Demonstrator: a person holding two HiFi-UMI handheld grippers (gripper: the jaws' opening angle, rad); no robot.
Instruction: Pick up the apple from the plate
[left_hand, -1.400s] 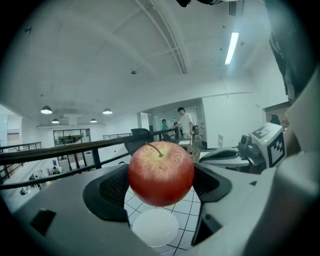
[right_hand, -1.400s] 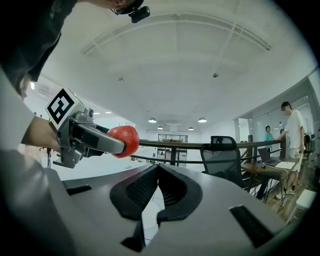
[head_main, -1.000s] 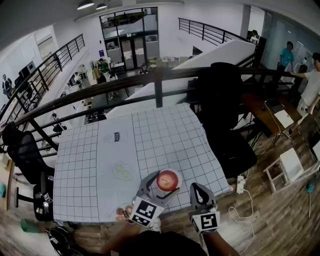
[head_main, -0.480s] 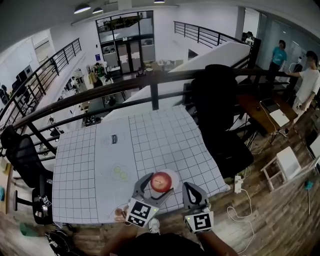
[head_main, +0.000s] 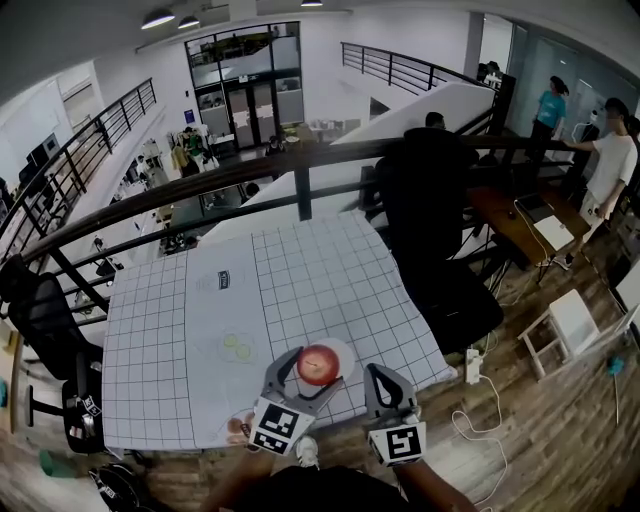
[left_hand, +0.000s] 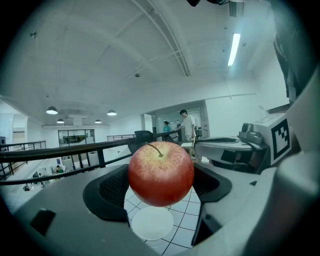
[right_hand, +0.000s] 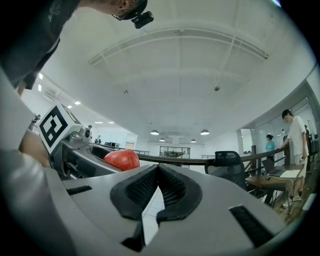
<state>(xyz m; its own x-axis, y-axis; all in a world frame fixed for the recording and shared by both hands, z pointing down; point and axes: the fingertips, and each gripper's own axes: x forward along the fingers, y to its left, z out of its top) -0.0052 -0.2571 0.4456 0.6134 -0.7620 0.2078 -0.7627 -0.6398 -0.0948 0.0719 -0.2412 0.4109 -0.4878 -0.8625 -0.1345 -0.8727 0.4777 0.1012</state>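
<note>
left tongs (left_hand: 160, 186) clamp the apple (left_hand: 161, 172), plate (left_hand: 151, 224) below their jaws; right tongs (right_hand: 159, 189) beside them, jaws together, empty.

A: Any room around the plate (left_hand: 152, 223)?
B: Table (head_main: 300, 280) beyond it's wide open. Right gripper (head_main: 380, 376) sits just beside it on the right; office chair (head_main: 430, 200) probably blocks that table edge.

Apple (left_hand: 161, 172): skin smooth and glossy, finely speckled, red shading to yellow. Pads (left_hand: 112, 190) of the left gripper (left_hand: 160, 187), either side of the apple: black, matt, ribbed, rubbery-looking. Gripper body is matt grey plastic. Right gripper (right_hand: 159, 175): same finish. Plate (left_hand: 152, 223) below the apple: white, smooth, low sheen. Table cover (head_main: 320, 270) beneath: matt white gridded sheet. Floor (head_main: 540, 420) beyond: wood planks.
</note>
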